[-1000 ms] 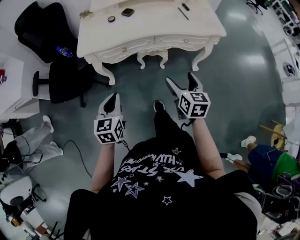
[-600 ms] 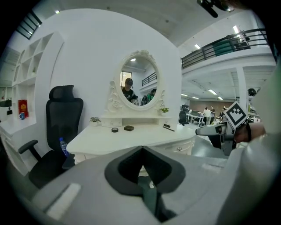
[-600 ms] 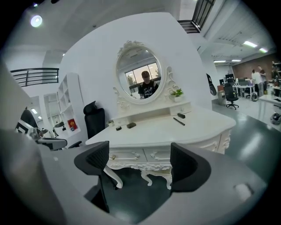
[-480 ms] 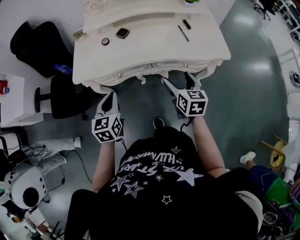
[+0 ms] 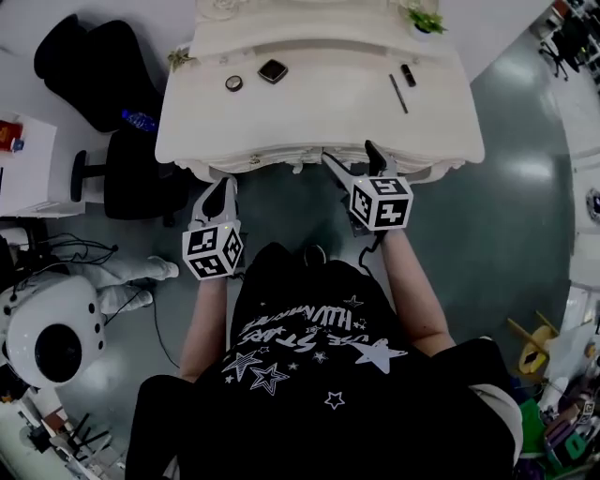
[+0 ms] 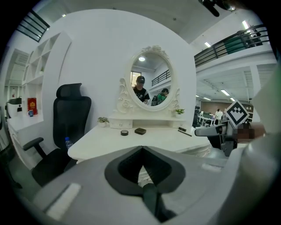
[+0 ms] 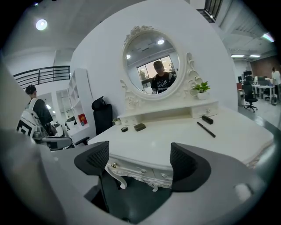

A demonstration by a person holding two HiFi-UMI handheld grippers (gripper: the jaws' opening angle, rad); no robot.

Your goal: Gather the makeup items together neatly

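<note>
open tabletop point(image 5: 319, 117) ahead, shelf point(image 5: 309, 39) at back, chair point(image 5: 131, 178) left

White dressing table point(image 5: 319, 103), black pencil point(image 5: 398, 94), dark compact point(image 5: 273, 70), black chair point(image 5: 136, 183)

left gripper point(image 6: 142, 149) jaws pinched together on nothing, facing the table point(image 6: 101, 143) (compact point(image 6: 140, 131) and pot point(image 6: 124, 132) near the mirror point(image 6: 150, 79))

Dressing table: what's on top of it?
Round compact, dark case, pencil, short tube, potted plant. Right gripper covers part of the front edge.
</note>
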